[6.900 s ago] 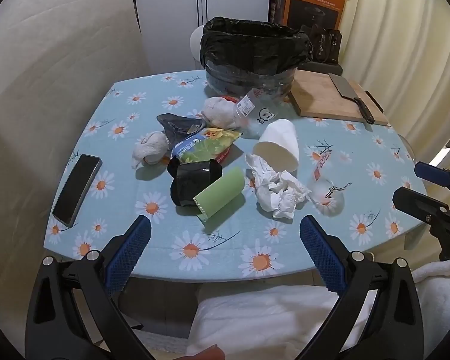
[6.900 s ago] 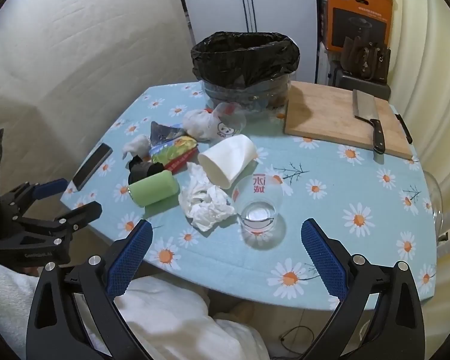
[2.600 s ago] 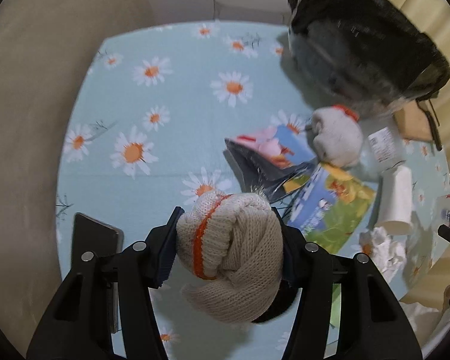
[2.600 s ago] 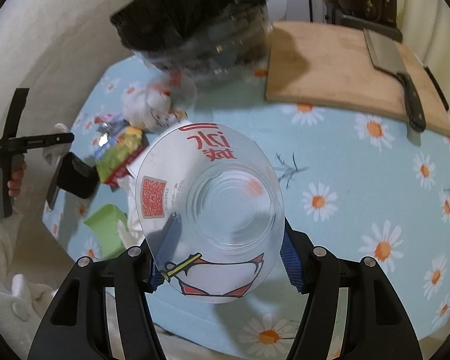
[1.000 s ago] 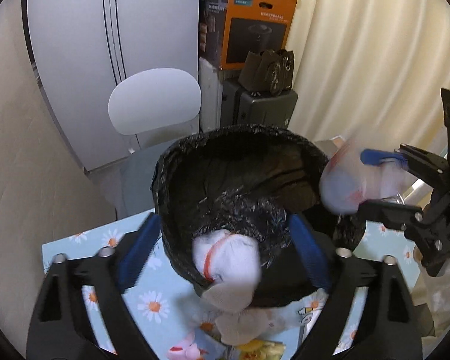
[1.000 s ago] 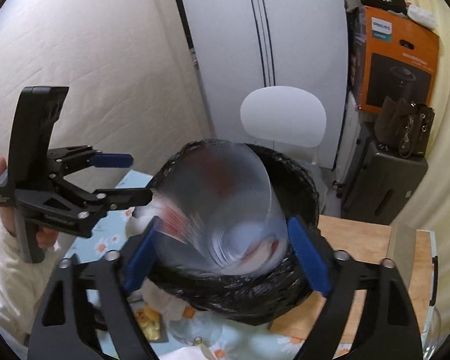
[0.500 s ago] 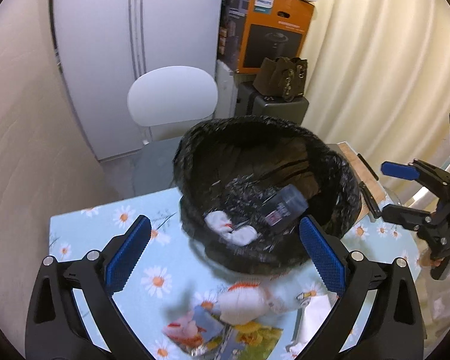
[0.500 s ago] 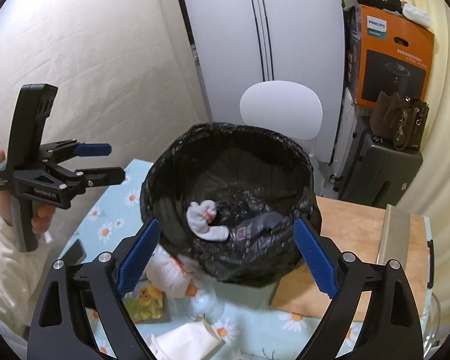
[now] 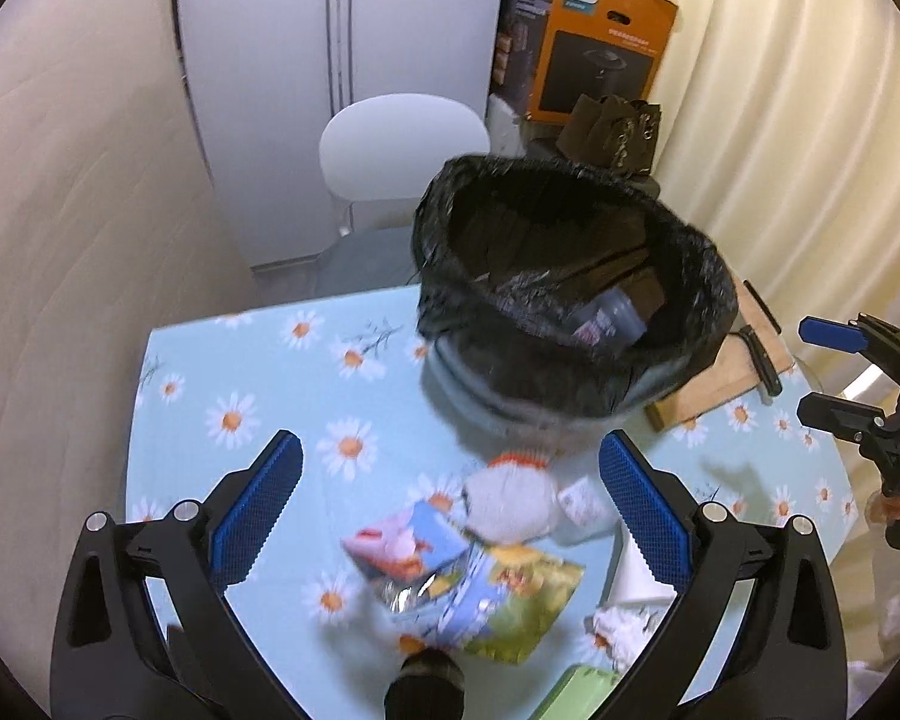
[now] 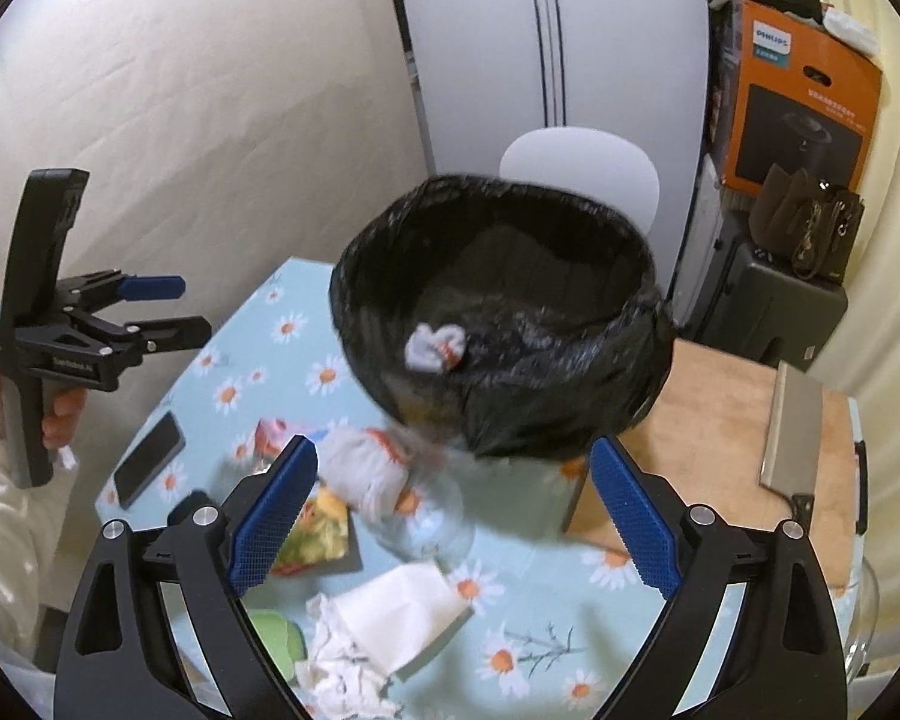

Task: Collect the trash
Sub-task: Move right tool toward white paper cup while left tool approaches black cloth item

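Note:
The bin with a black bag (image 9: 570, 384) (image 10: 510, 420) stands at the far side of the daisy-print table. In it lie a clear plastic cup (image 9: 606, 318) and a knit glove ball (image 10: 435, 348). My left gripper (image 9: 450, 492) (image 10: 192, 305) is open and empty, above a second knit glove ball (image 9: 510, 495) (image 10: 366, 468) and snack wrappers (image 9: 498, 600). My right gripper (image 10: 453, 498) (image 9: 803, 365) is open too, with nothing between its fingers. Below it lie a clear bottle (image 10: 426, 516), a white paper cup (image 10: 402, 606) and crumpled tissue (image 10: 342, 660).
A phone (image 10: 150, 459) lies near the table's left edge. Right of the bin, a cleaver (image 10: 795, 438) rests on a wooden cutting board (image 10: 720, 420). A green cup (image 10: 276, 636) lies near the tissue. A white chair (image 9: 402, 132) stands behind the table.
Glove and cup dropped out of the two grippers into the bin. Both grippers have since drawn back from the bin, bringing the trash on the table into view.

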